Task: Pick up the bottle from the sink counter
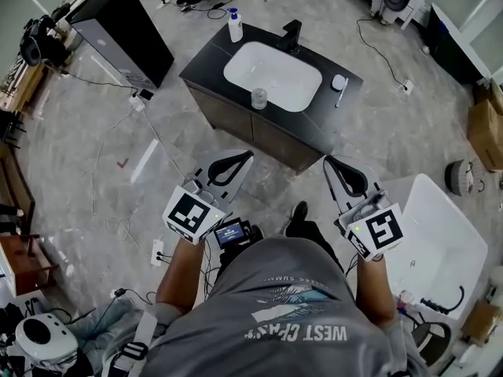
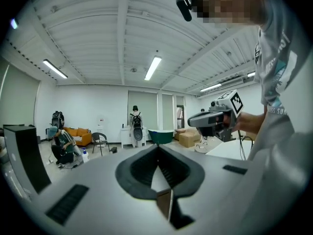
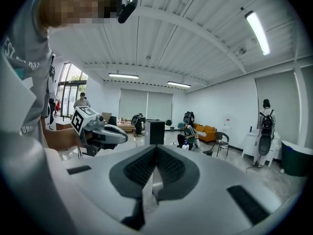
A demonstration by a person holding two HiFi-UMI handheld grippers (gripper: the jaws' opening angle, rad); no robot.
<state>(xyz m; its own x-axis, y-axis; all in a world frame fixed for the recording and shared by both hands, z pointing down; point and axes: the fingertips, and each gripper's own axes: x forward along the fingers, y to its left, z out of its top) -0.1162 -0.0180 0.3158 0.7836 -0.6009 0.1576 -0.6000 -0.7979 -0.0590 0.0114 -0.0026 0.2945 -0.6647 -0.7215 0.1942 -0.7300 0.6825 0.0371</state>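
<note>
The bottle [image 1: 234,27], white with a blue pump top, stands upright at the far left corner of the black sink counter [image 1: 211,56]. Both grippers hang well short of the counter, above the floor in front of it. My left gripper [image 1: 247,155] points toward the counter's front, jaws together and empty. Beside it my right gripper [image 1: 328,160] is also shut with nothing in it. The left gripper view shows the left gripper [image 2: 157,150] with its tips meeting and the small bottle [image 2: 84,155] far off. The right gripper view shows the right gripper [image 3: 155,150] likewise closed.
The counter holds a white basin [image 1: 273,75], a black faucet [image 1: 291,34], a glass [image 1: 258,98] at the basin's front rim and a toothbrush [image 1: 343,93]. A black cabinet [image 1: 122,26] stands at the left and a white bathtub [image 1: 431,242] at the right. Cables cross the floor.
</note>
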